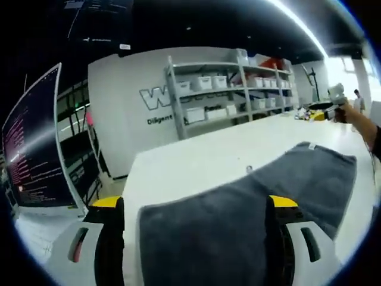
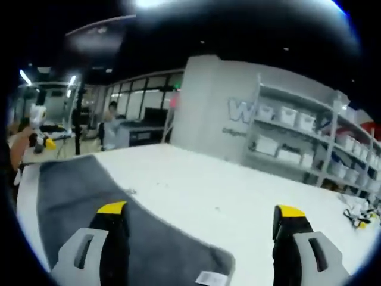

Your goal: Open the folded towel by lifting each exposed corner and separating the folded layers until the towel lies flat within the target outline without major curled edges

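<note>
A dark grey towel (image 1: 208, 232) lies spread on the white table (image 1: 196, 158), running from between my left gripper's jaws toward the far right, with a small white label (image 1: 311, 145) at its far end. My left gripper (image 1: 195, 202) is open, its jaws wide apart over the towel's near end. At the far right a hand holds my right gripper (image 1: 336, 98) above the table. In the right gripper view the towel (image 2: 77, 185) stretches away to the left, its label (image 2: 208, 278) near the bottom. My right gripper (image 2: 201, 208) is open and holds nothing. The left gripper (image 2: 38, 128) shows far left.
Metal shelves (image 1: 232, 89) with white bins stand against a white wall behind the table. A lit monitor (image 1: 36, 149) stands at the left. Small yellow items (image 2: 357, 217) lie near the table's far right edge. A person (image 2: 110, 122) stands in the background.
</note>
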The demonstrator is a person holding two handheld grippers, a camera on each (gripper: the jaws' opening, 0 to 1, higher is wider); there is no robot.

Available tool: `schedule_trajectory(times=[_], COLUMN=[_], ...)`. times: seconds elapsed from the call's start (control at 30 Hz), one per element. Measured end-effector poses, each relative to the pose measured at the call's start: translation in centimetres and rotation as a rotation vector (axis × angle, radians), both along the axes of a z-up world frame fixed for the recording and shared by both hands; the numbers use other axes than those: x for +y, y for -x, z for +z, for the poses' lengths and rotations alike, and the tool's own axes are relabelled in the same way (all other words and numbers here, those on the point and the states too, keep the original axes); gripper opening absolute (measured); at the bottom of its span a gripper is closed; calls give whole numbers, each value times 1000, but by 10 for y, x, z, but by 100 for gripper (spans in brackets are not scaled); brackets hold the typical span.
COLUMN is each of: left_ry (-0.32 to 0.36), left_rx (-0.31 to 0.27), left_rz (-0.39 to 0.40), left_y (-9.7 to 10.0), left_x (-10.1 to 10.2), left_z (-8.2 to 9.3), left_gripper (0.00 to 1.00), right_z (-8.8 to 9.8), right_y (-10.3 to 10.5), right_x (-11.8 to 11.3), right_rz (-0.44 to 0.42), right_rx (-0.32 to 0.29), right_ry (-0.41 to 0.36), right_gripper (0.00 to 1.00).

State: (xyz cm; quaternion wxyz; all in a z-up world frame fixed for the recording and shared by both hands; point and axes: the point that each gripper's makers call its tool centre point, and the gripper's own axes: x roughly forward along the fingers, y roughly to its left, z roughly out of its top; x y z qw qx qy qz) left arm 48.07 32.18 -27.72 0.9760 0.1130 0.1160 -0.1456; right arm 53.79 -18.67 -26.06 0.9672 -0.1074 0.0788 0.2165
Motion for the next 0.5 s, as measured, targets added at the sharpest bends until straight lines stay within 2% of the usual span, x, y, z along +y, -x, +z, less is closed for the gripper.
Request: schedule_trajectory(times=[0.07,0.23,0.5], left_ry=[-7,-13,-13], left_rx=[5,-4,11], left_rz=[4,11,22], left_y=[-2,-6,-29], left_x=[0,3,5], left_z=[-4,0,6], left_gripper=[97,96,94], right_z=[-4,-9,-10], right_y=[0,-6,-24], right_x=[-2,-12,-21], right_rz=[-7,-14,-7], right_rx=[7,20,26], right_ry=[1,12,27], right_gripper=[100,100,100])
